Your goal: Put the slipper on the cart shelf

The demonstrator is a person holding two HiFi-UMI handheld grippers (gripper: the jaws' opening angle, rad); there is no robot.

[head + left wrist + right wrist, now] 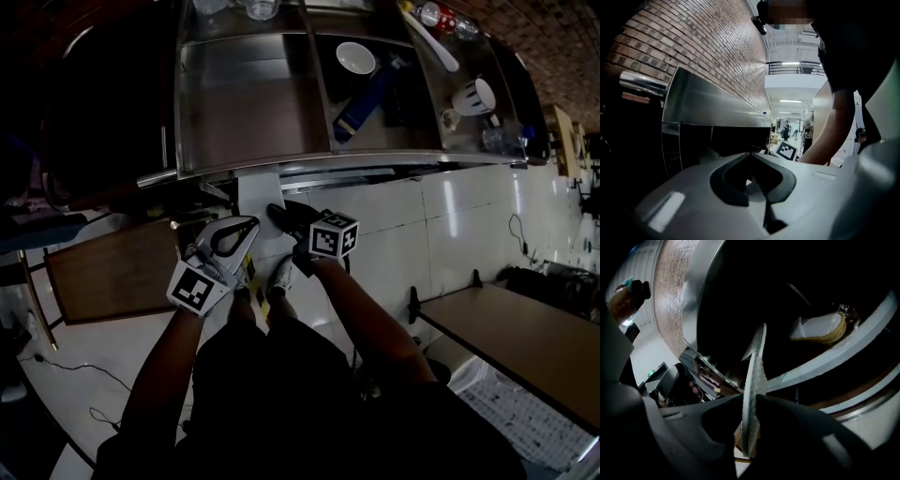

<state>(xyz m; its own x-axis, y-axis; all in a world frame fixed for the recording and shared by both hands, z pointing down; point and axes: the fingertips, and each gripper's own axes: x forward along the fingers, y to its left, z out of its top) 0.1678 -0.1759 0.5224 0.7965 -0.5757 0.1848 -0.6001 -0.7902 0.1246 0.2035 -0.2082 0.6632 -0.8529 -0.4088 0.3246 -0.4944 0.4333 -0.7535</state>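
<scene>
A white bowl (355, 58) sits just beside a slanted blue carton (364, 98), a white mug (475, 96) further right, a brown tabletop (511, 337) well apart.

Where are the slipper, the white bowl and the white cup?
slipper (753, 380), right gripper view, on its textured sole
white bowl (356, 58), head view, on its inside
white cup (472, 97), head view, on its outer wall

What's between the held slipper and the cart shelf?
Right gripper view: beyond the thin pale ribbed slipper, only the cart's shiny steel edge rail crosses before the dark shelf.
</scene>
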